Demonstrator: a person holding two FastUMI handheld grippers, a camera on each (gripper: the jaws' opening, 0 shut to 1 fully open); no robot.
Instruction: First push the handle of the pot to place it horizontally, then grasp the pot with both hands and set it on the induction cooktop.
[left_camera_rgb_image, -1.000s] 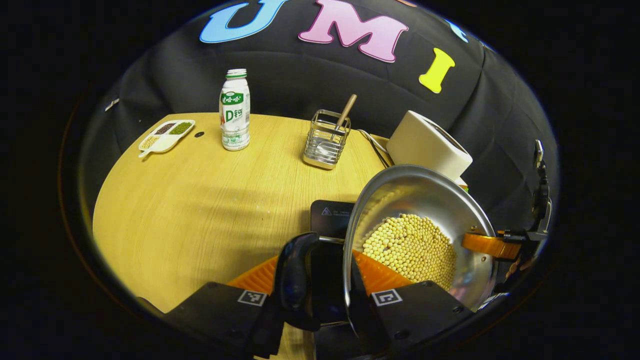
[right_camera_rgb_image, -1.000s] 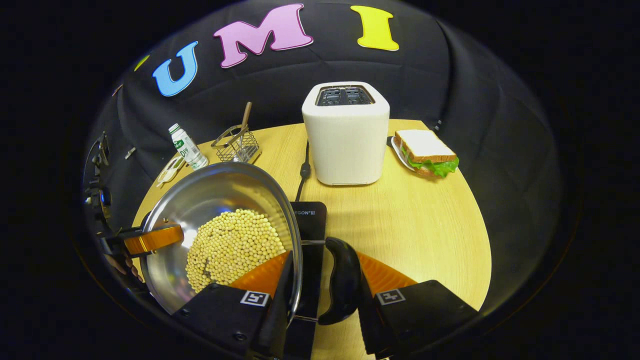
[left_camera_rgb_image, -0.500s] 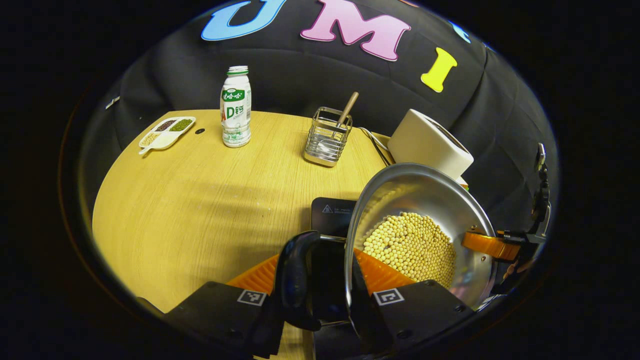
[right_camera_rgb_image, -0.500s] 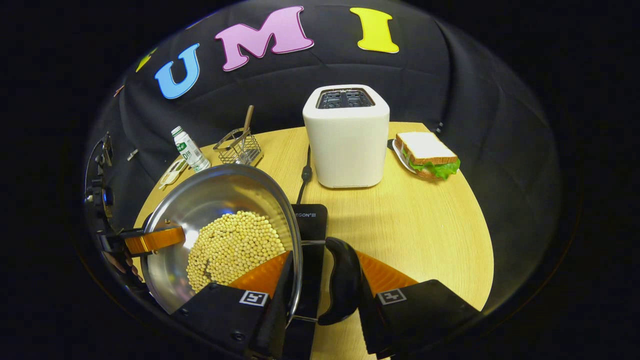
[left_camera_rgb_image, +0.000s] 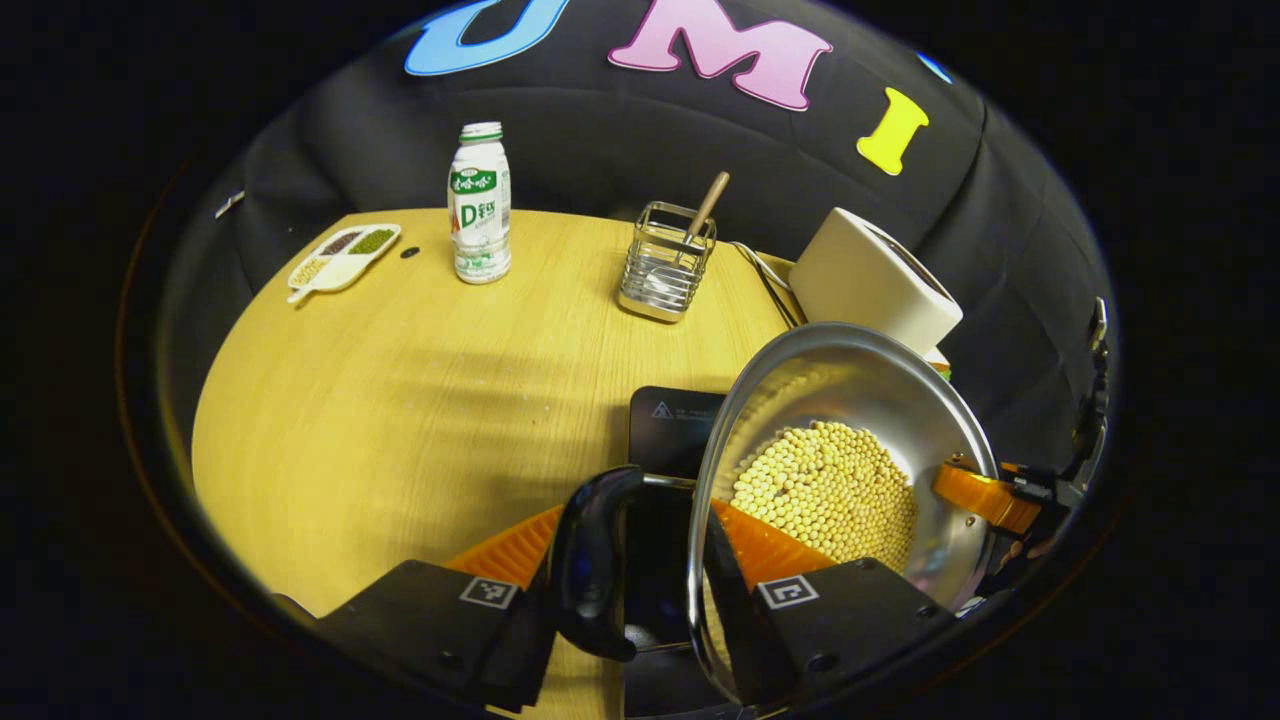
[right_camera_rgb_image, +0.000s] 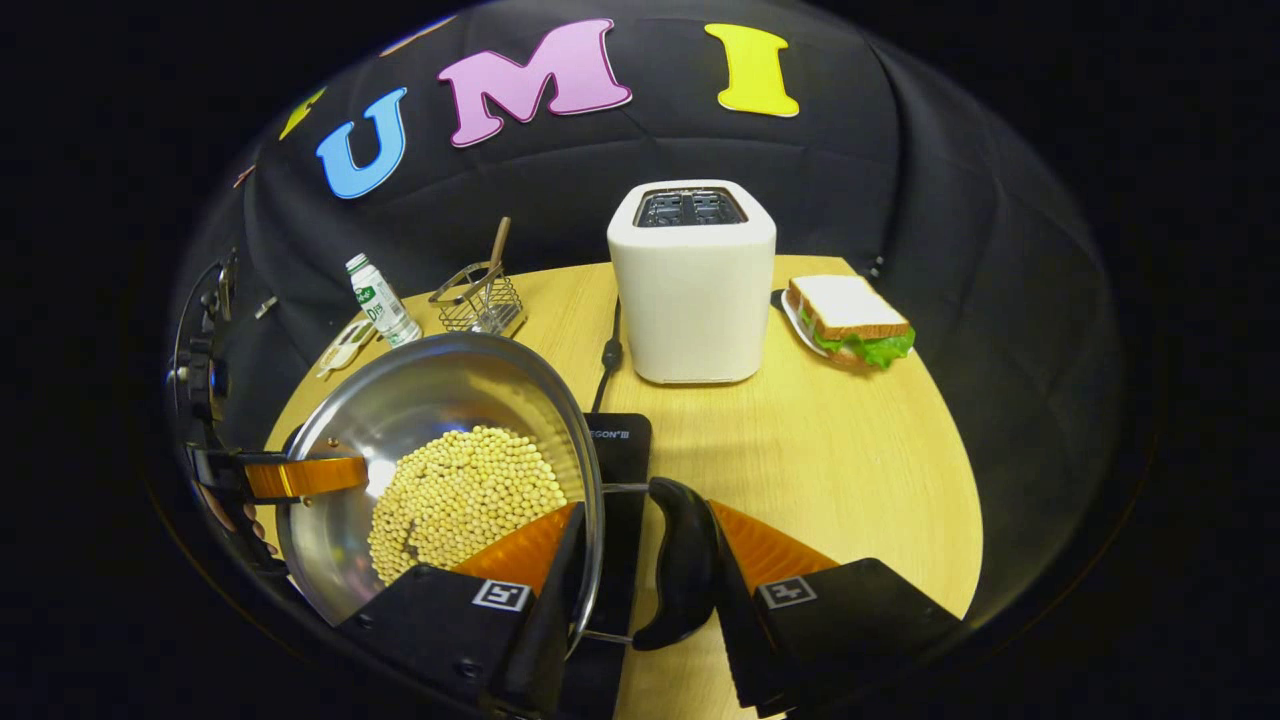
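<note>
I've both tongs pinching the pot (left_camera_rgb_image: 850, 440) by its rim and handles: left tongs (left_camera_rgb_image: 640, 560), right tongs (right_camera_rgb_image: 640, 560). It hangs over the cooktop (left_camera_rgb_image: 672, 430), near the toaster (right_camera_rgb_image: 692, 285). I judge a level, even descent matters, since beans (right_camera_rgb_image: 465, 495) fill it. Far left, a dish (left_camera_rgb_image: 343, 256) holds three sorts.

White toaster (right_camera_rgb_image: 692, 285) at my tabletop's (left_camera_rgb_image: 400, 380) far edge, sandwich (right_camera_rgb_image: 848, 320) beside it, drink bottle (left_camera_rgb_image: 479, 203), wire caddy (left_camera_rgb_image: 667, 262), divided snack dish (left_camera_rgb_image: 345, 256) at far-left corner
</note>
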